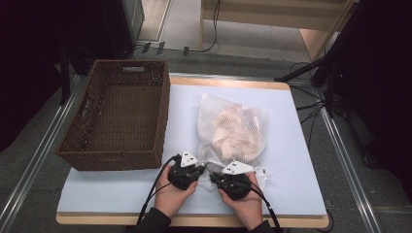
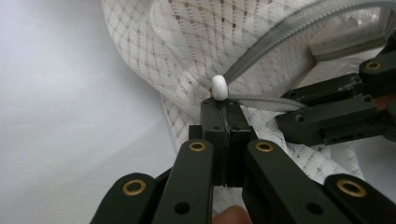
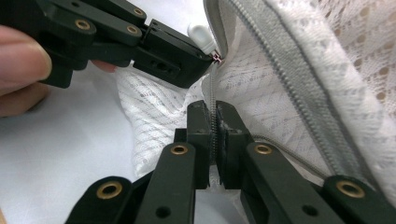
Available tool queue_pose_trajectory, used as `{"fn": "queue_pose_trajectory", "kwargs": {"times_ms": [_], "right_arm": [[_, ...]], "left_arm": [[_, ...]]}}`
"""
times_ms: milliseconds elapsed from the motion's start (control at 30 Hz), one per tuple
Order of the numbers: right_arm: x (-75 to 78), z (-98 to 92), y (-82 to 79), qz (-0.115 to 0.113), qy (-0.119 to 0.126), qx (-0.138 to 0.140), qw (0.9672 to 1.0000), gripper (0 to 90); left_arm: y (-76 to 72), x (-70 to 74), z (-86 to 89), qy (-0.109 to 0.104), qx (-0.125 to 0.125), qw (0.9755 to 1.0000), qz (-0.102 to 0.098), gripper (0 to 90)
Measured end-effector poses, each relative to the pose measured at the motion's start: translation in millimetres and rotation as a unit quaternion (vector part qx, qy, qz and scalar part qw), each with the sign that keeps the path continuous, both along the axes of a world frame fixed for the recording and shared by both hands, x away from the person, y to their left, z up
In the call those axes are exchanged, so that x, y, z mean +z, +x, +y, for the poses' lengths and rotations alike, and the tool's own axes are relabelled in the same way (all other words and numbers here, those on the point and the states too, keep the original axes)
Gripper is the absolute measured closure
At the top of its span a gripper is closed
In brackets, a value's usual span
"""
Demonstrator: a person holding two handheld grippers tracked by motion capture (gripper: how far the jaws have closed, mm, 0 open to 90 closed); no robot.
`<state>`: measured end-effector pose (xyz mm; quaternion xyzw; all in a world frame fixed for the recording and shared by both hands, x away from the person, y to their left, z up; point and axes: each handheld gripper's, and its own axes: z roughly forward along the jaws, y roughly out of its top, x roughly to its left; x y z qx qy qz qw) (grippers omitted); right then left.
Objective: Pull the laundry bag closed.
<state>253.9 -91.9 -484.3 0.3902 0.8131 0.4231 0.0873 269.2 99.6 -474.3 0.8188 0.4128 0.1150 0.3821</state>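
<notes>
Left tool (image 2: pixel 223 111) clamped on white mesh bag's (image 2: pixel 187 42) smooth zipper pull (image 2: pixel 219 87)

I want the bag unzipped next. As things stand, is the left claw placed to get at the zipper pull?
Probably yes. The left claw is shut right at the white zipper pull on the mesh bag, and the right claw grips the zipper tape just beside it without blocking it.

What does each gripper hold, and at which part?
Left gripper pinches the zipper pull of the white mesh bag; right gripper clamps the bag's closed zipper tape just below it.
</notes>
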Motion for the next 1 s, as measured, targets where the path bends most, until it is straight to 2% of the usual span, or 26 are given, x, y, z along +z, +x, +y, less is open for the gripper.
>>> {"fn": "queue_pose_trajectory", "kwargs": {"times_ms": [33, 167, 233, 367, 433, 500, 600, 667, 700, 733, 767, 800, 867, 933, 967, 1000], "right_arm": [[0.0, 0.0, 0.0, 0.000, 0.000, 0.000, 1.0000, 84.4], [1.9, 1.4, 2.8, 0.002, 0.010, 0.003, 0.9999, 71.5], [4.0, 4.8, 3.7, -0.003, 0.011, 0.007, 0.9999, 69.5], [9.4, 11.4, 4.3, -0.026, 0.019, 0.003, 0.9995, 68.6], [12.6, 14.8, 4.7, -0.036, 0.018, -0.001, 0.9992, 69.3], [14.2, 17.6, 4.4, -0.042, 0.021, -0.002, 0.9989, 72.6], [13.9, 22.4, 4.2, -0.052, 0.008, 0.004, 0.9986, 86.3], [13.5, 22.5, 4.5, -0.051, 0.005, 0.004, 0.9987, 88.0], [12.2, 21.1, 5.7, -0.049, -0.001, 0.003, 0.9988, 88.8], [12.2, 21.1, 5.7, -0.049, -0.001, 0.003, 0.9988, 88.8], [13.1, 17.5, 5.5, -0.059, 0.004, 0.004, 0.9983, 88.9], [14.1, 16.3, 5.1, -0.059, 0.007, 0.003, 0.9982, 88.9], [16.1, 14.0, 4.7, -0.065, 0.012, 0.004, 0.9978, 89.0], [16.7, 13.3, 4.0, -0.068, 0.015, 0.003, 0.9975, 89.0], [16.8, 13.1, 3.9, -0.069, 0.016, 0.004, 0.9975, 89.1], [16.9, 13.0, 3.8, -0.070, 0.017, 0.007, 0.9974, 89.1]], "left_arm": [[0.0, 0.0, 0.0, 0.000, 0.000, 1.0000, 0.000, 90.0], [-6.7, 8.9, 6.9, -0.004, 0.005, 0.9994, -0.035, 90.0], [-10.9, 16.5, 11.4, -0.011, 0.005, 0.9986, -0.052, 90.0], [-22.2, 27.9, 18.7, -0.001, 0.016, 0.9955, -0.093, 90.0], [-24.5, 30.1, 20.5, -0.001, 0.017, 0.9950, -0.098, 90.0], [-27.8, 32.3, 21.0, -0.011, 0.013, 0.9941, -0.107, 90.0], [-29.4, 32.5, 20.9, -0.030, 0.003, 0.9938, -0.107, 90.0], [-29.6, 32.6, 21.5, -0.032, 0.000, 0.9939, -0.106, 90.0], [-28.5, 32.4, 25.8, -0.047, 0.001, 0.9939, -0.100, 90.0], [-28.5, 32.4, 25.8, -0.047, 0.001, 0.9939, -0.100, 90.0], [-25.9, 31.3, 34.7, -0.066, 0.011, 0.9944, -0.081, 90.0], [-24.6, 30.3, 39.6, -0.073, 0.014, 0.9947, -0.071, 90.0], [-23.8, 29.0, 43.2, -0.074, 0.018, 0.9951, -0.063, 90.0], [-20.7, 22.4, 47.2, -0.045, 0.021, 0.9981, -0.036, 90.0], [-18.5, 19.0, 46.9, -0.040, 0.023, 0.9986, -0.025, 90.0], [-18.5, 19.0, 46.9, -0.040, 0.023, 0.9986, -0.025, 90.0]]}}
